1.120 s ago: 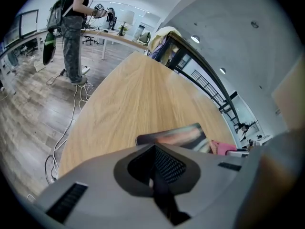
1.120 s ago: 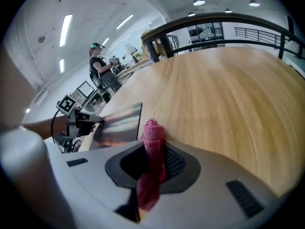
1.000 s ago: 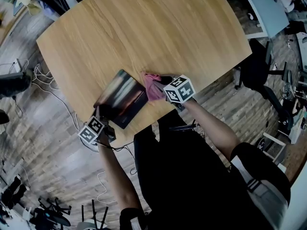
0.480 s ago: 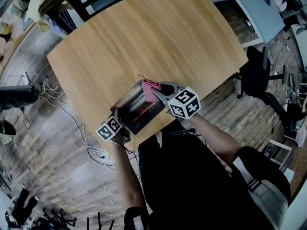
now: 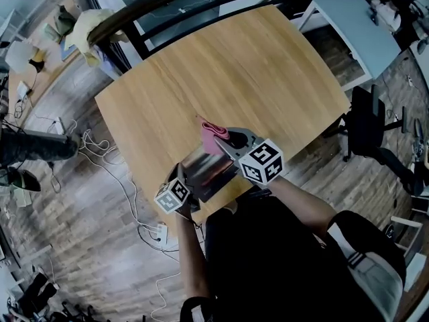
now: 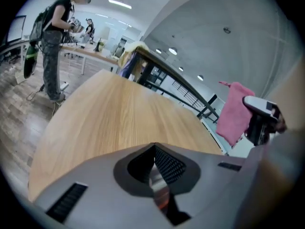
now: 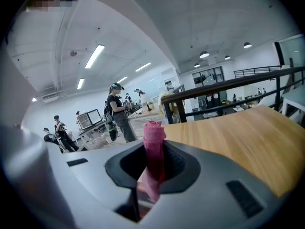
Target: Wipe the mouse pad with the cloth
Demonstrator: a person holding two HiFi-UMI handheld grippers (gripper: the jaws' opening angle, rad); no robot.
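Observation:
The mouse pad (image 5: 209, 166), dark with a glossy sheen, is tilted up over the near edge of the wooden table (image 5: 228, 66). My left gripper (image 5: 189, 182) is shut on its near left edge; in the left gripper view a thin strip of the pad (image 6: 159, 187) sits pinched between the jaws of the left gripper (image 6: 157, 175). My right gripper (image 5: 226, 139) is shut on the pink cloth (image 5: 212, 137), which rests against the pad's far right part. The cloth (image 7: 153, 149) stands rolled between the jaws of the right gripper (image 7: 155, 163), and the pink cloth (image 6: 235, 111) hangs at the right of the left gripper view.
A black office chair (image 5: 369, 123) stands on the floor to the right of the table. White cables (image 5: 127, 193) trail on the floor at the left. A black railing (image 5: 167, 12) runs behind the table. People (image 7: 119, 111) stand far off in the room.
The left gripper has raised the pad from flat on the table to a tilt near the front edge. The right gripper has brought the cloth from beside the pad onto it.

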